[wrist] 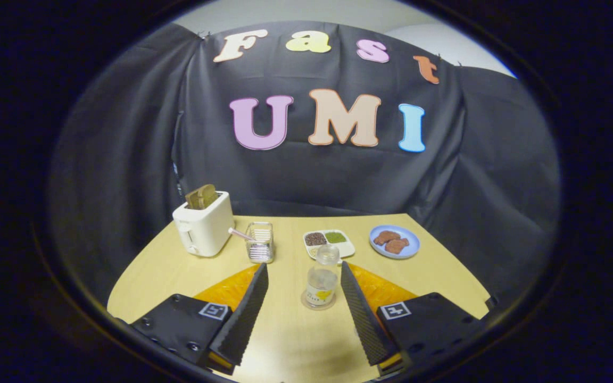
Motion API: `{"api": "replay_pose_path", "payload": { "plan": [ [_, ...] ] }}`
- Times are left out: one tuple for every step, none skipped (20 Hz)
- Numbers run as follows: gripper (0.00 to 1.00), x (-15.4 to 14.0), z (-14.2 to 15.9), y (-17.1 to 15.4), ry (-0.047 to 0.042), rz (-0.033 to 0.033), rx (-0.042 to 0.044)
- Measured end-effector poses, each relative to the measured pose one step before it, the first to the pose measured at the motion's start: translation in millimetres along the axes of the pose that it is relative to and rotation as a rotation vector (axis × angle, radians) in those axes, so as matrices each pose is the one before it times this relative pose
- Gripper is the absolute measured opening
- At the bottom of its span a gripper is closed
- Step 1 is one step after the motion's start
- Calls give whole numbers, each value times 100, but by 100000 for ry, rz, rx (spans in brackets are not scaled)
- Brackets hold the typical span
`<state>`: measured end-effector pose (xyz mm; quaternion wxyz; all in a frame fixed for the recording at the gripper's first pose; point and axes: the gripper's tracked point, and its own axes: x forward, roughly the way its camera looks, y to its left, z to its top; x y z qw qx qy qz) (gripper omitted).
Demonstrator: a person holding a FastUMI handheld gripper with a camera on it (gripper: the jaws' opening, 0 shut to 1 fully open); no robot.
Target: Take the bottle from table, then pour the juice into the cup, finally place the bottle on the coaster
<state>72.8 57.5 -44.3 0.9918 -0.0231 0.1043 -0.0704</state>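
Clear bottle (321, 283) upright between fingertips | hand-held gripper (304, 272) spread, seemingly untouching

We see dim, even light from above; the table (296, 340) glows softly, shadows stay faint, focus holds centrally, and fisheye bending curves and darkens the edges

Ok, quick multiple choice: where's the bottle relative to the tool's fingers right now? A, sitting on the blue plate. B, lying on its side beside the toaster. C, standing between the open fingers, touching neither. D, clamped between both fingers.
C: the bottle stands upright on the table in the gap of the open tool, clear of both fingers.
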Motion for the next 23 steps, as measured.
{"api": "replay_pose_path", "payload": {
  "plan": [
    [88,-535,688,353,-2031,2299,1030],
    [88,-268,533,98,-1648,1255,1136],
    [88,-768,752,199,-1689,1015,670],
    [88,-19,354,-259,-1219,188,44],
    [88,-321,342,-406,-701,-626,-700],
    [88,-306,343,-260,-750,-476,-937],
    [88,-315,314,-193,-490,-356,-797],
    [88,-81,132,-153,-248,-221,-460],
    [88,-189,95,-110,-140,-129,-185],
    [88,-213,111,-275,-135,-538,-15],
    [88,-230,95,-180,-143,-404,116],
    [88,-96,-56,-340,60,-688,392],
    [88,-232,68,-259,-76,-651,510],
    [88,-96,24,-390,-70,-914,582],
    [88,0,-30,-438,-18,-830,570],
    [88,-43,27,-355,-276,-766,577],
    [88,40,54,-383,-180,-616,501],
    [88,-137,94,-352,-300,-406,439],
    [88,37,86,-399,-245,-712,330],
    [88,-154,67,-383,-151,-341,413],
    [88,-118,108,-249,-125,-271,441],
    [88,8,-24,-241,-163,-189,453],
    [88,-92,112,-178,-308,-47,439]
  ]
}}
